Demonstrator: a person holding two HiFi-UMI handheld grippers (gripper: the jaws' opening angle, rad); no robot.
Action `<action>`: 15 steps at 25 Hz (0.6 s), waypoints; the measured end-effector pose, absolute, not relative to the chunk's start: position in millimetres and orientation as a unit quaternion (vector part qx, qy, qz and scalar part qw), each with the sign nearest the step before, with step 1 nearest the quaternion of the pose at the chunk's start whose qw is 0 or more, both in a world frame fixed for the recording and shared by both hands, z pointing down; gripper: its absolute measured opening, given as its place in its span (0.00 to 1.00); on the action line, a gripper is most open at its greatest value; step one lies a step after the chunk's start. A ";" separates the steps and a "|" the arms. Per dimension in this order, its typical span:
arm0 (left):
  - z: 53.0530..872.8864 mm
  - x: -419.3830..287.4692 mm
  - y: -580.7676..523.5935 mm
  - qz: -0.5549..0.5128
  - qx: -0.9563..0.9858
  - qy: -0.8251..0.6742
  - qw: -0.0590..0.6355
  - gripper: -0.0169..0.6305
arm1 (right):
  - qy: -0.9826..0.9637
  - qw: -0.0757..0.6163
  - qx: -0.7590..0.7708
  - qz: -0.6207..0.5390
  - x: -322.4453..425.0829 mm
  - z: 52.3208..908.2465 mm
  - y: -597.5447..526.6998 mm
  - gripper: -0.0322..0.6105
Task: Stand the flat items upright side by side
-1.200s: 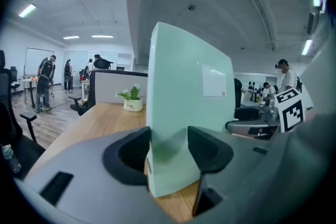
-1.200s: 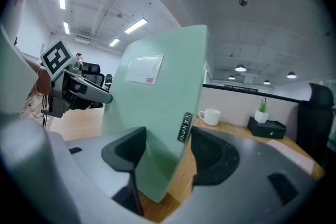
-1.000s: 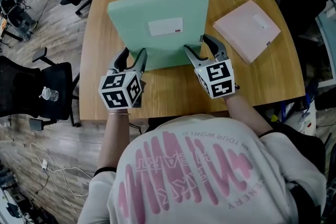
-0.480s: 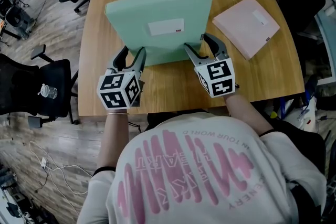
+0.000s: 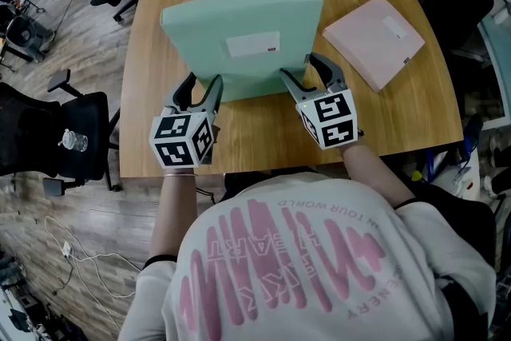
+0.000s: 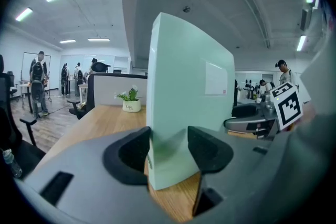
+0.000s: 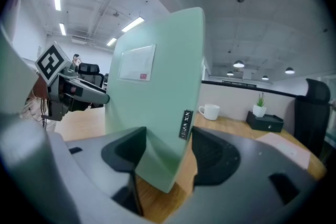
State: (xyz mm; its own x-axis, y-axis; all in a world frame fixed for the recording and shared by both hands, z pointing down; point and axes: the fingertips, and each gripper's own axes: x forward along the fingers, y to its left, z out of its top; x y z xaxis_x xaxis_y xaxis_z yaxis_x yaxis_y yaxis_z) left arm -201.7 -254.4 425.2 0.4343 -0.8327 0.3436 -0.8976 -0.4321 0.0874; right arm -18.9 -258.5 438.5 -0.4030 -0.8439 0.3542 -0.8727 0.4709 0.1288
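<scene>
Grip on both lower corners: that is what has the mint-green flat square cushion (image 5: 239, 40) standing on its bottom edge on the wooden table (image 5: 255, 132). A soft slab like this would likely topple with nothing bracing it. Left gripper (image 6: 168, 152) shows jaws at a middling spread, pads pressed across the cushion's thickness, the corner sitting right between them. Right gripper (image 7: 163, 152) mirrors it, jaws clamped across the opposite corner, a small black tag (image 7: 187, 124) just by the outer pad. Both grippers point forward and slightly down, forearms roughly parallel, marker cubes toward the person. Out beyond the right jaws and well apart from them lies the pale pink flat square pad (image 5: 373, 42) — flat on the table, not yet stood up.
</scene>
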 end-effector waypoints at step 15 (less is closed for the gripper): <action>428.3 -200.9 -254.4 0.143 0.856 -0.473 0.150 0.38 | -0.843 0.189 0.499 0.061 -16.9 441.3 -262.9 0.48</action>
